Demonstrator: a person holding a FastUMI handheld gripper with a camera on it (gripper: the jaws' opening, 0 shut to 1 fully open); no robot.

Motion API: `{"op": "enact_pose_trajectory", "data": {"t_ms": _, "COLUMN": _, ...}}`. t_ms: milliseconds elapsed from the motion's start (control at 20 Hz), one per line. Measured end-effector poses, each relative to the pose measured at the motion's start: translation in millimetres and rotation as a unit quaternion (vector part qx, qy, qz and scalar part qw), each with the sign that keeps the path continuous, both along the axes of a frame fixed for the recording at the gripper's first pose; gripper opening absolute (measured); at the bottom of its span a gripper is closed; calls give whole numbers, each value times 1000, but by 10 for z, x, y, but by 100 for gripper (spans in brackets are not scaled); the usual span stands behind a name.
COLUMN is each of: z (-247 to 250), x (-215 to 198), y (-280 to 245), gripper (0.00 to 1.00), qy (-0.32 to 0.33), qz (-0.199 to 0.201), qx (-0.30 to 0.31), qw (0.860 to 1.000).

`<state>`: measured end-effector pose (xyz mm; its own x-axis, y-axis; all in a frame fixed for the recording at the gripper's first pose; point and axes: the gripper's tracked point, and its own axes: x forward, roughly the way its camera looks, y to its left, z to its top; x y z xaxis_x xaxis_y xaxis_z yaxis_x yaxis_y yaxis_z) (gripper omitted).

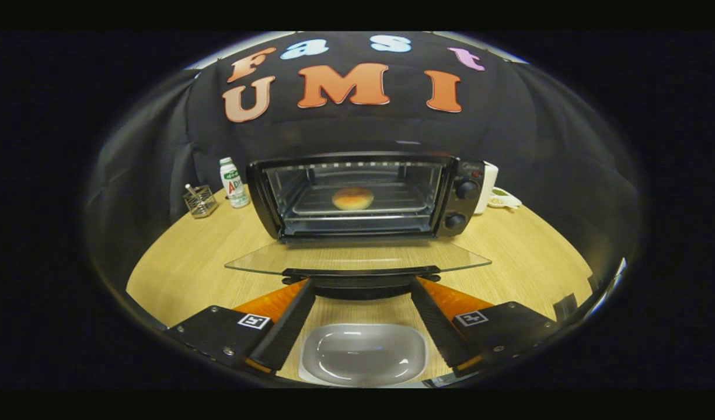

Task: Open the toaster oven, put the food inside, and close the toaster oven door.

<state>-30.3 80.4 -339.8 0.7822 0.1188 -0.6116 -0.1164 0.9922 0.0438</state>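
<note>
- Oven [357,195] stands open, bun [352,198] seen on its rack
- Gripper [361,283] is spread wide, empty, at door [357,258] handle
- Door is best lifted from beneath, evenly

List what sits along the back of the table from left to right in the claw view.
Wire holder → white bottle → toaster oven, door down, bun on its rack → white jug → small dish. The claw is open, fingertips by the door's handle.

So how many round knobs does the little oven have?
2. Both sit on the toaster oven's side panel, beyond the open gripper: the upper knob and the lower knob beneath it. I can't rule out others hidden from here.
</note>
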Motion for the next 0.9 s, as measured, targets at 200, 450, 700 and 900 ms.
{"op": "enact_pose_trajectory", "data": {"t_ms": 200, "z": 260, "x": 236, "y": 39, "gripper": 99, "qy": -22, "qz": -7, "qx": 14, "qw": 1000}}
{"op": "enact_pose_trajectory", "data": {"t_ms": 450, "z": 456, "x": 535, "y": 103, "gripper": 100, "qy": -42, "qz": -7, "qx": 4, "qw": 999}}
{"op": "enact_pose_trajectory", "data": {"t_ms": 700, "z": 558, "x": 971, "y": 175, "gripper": 100, "qy": -50, "qz": -16, "qx": 14, "qw": 999}}
{"op": "enact_pose_trajectory", "data": {"t_ms": 900, "z": 564, "x": 1261, "y": 248, "gripper": 100, "qy": -48, "qz": -21, "qx": 24, "qw": 998}}
